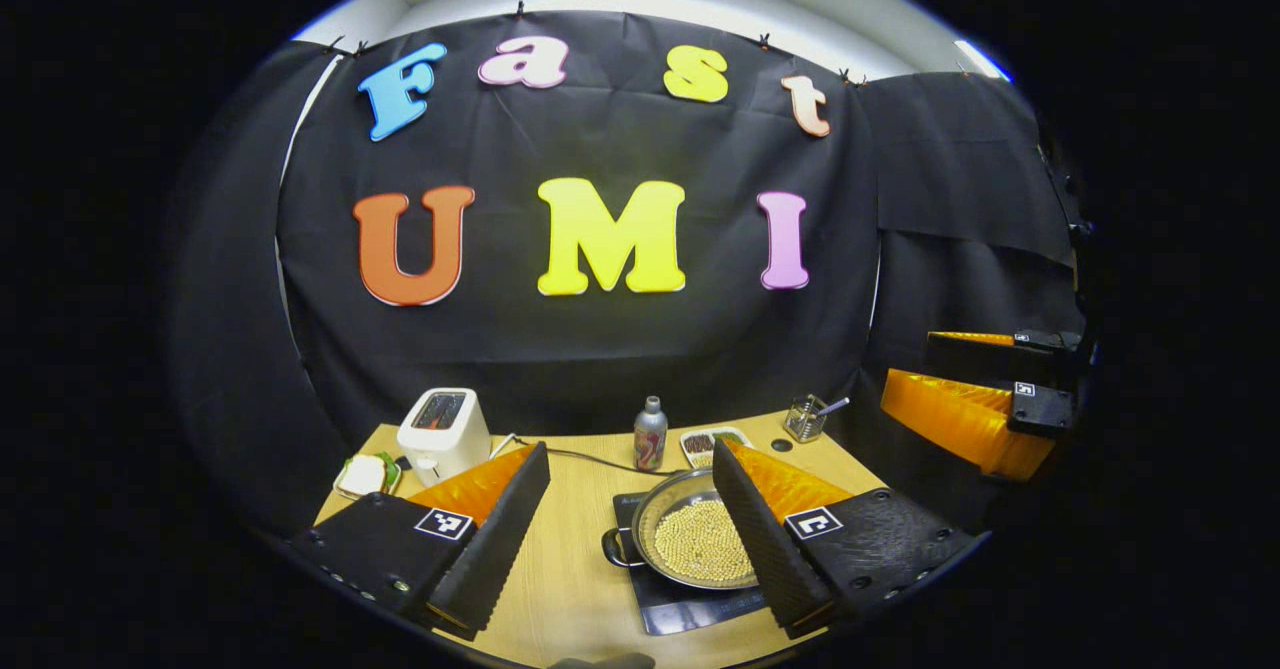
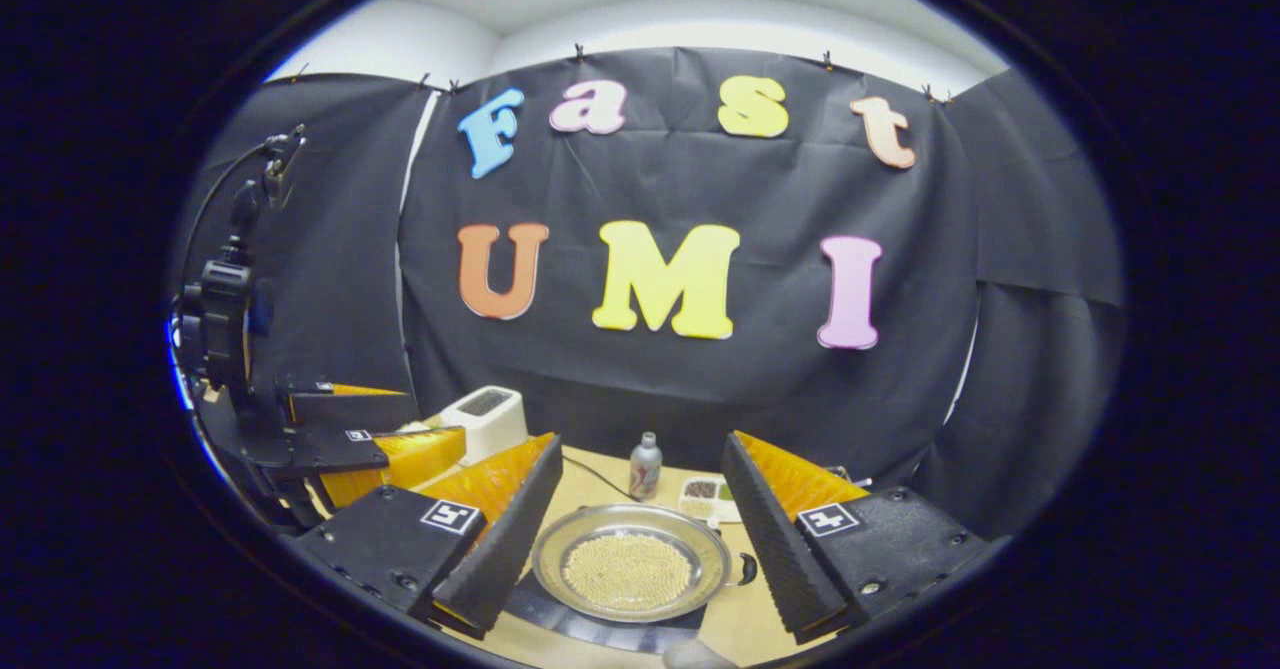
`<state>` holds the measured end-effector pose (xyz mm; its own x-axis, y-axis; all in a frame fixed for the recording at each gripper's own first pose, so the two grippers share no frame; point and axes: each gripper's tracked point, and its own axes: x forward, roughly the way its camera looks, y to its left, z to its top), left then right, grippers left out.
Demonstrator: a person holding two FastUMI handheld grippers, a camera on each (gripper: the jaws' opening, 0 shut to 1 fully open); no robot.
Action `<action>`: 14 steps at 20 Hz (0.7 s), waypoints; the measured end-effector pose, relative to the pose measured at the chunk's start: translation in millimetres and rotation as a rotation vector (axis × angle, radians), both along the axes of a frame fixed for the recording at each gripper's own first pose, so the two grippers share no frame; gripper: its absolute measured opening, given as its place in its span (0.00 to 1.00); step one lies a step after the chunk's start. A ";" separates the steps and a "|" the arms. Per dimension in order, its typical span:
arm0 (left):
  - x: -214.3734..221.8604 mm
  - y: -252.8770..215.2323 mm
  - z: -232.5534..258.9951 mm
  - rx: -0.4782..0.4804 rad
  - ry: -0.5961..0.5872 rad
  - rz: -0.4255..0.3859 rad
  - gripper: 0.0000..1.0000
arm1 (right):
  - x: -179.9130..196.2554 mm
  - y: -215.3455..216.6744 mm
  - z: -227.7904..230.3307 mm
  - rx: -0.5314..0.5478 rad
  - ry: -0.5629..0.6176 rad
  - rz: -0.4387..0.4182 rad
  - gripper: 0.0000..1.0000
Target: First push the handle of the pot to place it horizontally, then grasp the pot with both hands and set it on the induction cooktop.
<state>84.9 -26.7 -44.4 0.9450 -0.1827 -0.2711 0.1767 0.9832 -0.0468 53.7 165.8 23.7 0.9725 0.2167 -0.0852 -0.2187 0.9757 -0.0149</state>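
The pot [image 1: 695,541] sat on the black induction cooktop [image 1: 690,604], on the wooden worktop [image 1: 570,569]. It was a shiny, shallow metal pot, and it was full of small pale round beads. In the left gripper view a dark handle [image 1: 613,547] stuck out from the pot's left side. In the right gripper view another dark handle [image 2: 745,569] showed on the pot's right side.

The left gripper [image 1: 632,479] hung above the worktop with its jaws wide open. It held nothing. The pot lay between its jaws and a bit to the right, partly behind the right one.

The right gripper [image 2: 642,469] also had its jaws wide open and held nothing. The pot lay in the gap between them, lower down and farther off.

At the far side of the worktop stood a white toaster [image 1: 443,432] on the left. A small bottle [image 1: 650,434] stood near the middle. Beside it, to the right, was a little tray [image 1: 712,443] with dark bits in it, and farther right a clear cup [image 1: 805,417] with something thin sticking out. A small plate of food [image 1: 365,475] lay on the left, in front of the toaster.
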 end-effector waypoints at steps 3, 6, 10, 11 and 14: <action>-11.6 12.4 32.7 -0.003 -0.078 0.016 0.97 | -19.0 -1.6 28.8 0.039 -0.055 -0.015 1.00; -29.5 26.7 54.0 -0.018 -0.123 0.042 0.98 | -35.6 -8.2 47.9 0.085 -0.094 -0.040 1.00; -50.8 54.6 71.2 -0.020 -0.160 0.093 0.98 | -47.1 -28.1 59.4 0.107 -0.122 -0.099 1.00; -53.7 60.8 75.4 -0.020 -0.172 0.107 0.97 | -45.3 -31.4 60.2 0.117 -0.129 -0.113 1.00; -64.0 74.9 80.5 -0.019 -0.193 0.139 0.97 | -49.7 -42.8 67.2 0.118 -0.147 -0.151 1.00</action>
